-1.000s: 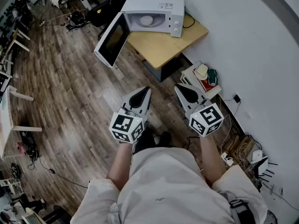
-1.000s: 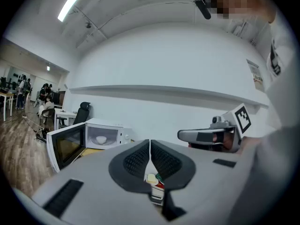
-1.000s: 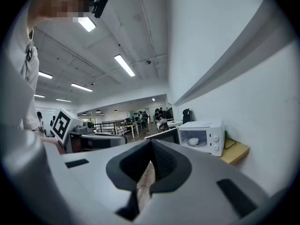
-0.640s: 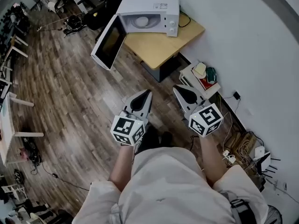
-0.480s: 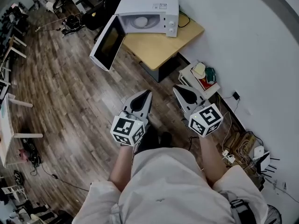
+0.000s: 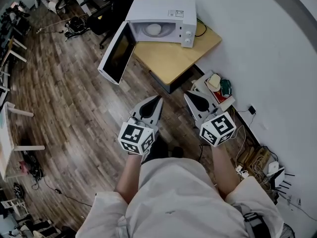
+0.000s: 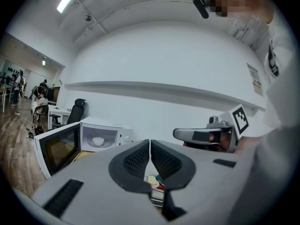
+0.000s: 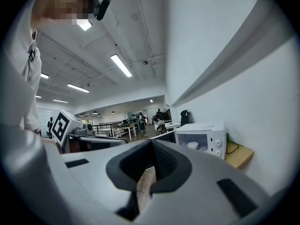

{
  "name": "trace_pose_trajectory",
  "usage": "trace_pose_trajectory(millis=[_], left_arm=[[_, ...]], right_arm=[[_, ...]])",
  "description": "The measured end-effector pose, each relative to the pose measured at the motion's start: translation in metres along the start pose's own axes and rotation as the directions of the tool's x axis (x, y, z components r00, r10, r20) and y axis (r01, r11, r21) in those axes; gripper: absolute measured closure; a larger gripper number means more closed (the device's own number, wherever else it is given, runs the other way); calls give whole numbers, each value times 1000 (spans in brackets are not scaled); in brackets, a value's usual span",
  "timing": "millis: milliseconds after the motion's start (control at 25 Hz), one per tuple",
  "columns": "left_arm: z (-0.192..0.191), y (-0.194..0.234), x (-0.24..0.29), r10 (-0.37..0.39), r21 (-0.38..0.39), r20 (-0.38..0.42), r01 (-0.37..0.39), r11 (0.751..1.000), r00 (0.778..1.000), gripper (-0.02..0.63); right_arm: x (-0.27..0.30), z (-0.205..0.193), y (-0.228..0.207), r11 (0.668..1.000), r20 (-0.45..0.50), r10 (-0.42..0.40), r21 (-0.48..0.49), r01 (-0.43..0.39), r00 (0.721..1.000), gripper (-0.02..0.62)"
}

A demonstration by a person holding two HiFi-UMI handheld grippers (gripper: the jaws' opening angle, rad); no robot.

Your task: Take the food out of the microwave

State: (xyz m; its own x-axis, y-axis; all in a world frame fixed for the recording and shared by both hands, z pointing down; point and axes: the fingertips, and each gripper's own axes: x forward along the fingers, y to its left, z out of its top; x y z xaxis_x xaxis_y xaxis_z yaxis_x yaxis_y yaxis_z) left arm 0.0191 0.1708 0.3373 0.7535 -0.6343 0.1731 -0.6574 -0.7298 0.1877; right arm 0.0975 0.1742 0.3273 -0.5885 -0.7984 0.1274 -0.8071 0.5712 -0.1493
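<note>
— Standing where, and how far from the food?

— A person stands on a wooden floor, well apart from a white microwave. It sits at the far end of a wooden table, against the wall. Its door hangs open to the left. In the middle of the cavity is a small white bowl, the food to be taken out.

— Which way does it lie from the grippers?

— Ahead of both, with the table's bare near end and a stretch of floor between. The left gripper is more nearly in line with the open cavity. The right gripper is beside it, closer to the wall. Neither looks clearly nearer. The bowl is round, so there is no long axis to line up with.

— Are the jaws ready?

— No. In the left gripper view the two jaws meet along a thin seam with nothing between them. The right gripper view shows the same: closed together and empty. Neither gripper touches anything.

— So what does the next move call for?

— Probably coming closer, passing the door's free edge, and parting the jaws before reaching in.
</note>
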Motion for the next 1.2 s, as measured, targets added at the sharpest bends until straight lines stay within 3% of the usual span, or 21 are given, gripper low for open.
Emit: trace_pose_trajectory(millis=[400,1200], left_arm=[[18,68,29,-5,-2,-1,5,1000,1000,594],[42,182,58,-62,8,-5,62,998,998,592]], right_arm=[[67,13,-19,1000,-15,-10,-11,9,1000,584],[180,28,-40,994,-14,-106,-31,105,994,506]])
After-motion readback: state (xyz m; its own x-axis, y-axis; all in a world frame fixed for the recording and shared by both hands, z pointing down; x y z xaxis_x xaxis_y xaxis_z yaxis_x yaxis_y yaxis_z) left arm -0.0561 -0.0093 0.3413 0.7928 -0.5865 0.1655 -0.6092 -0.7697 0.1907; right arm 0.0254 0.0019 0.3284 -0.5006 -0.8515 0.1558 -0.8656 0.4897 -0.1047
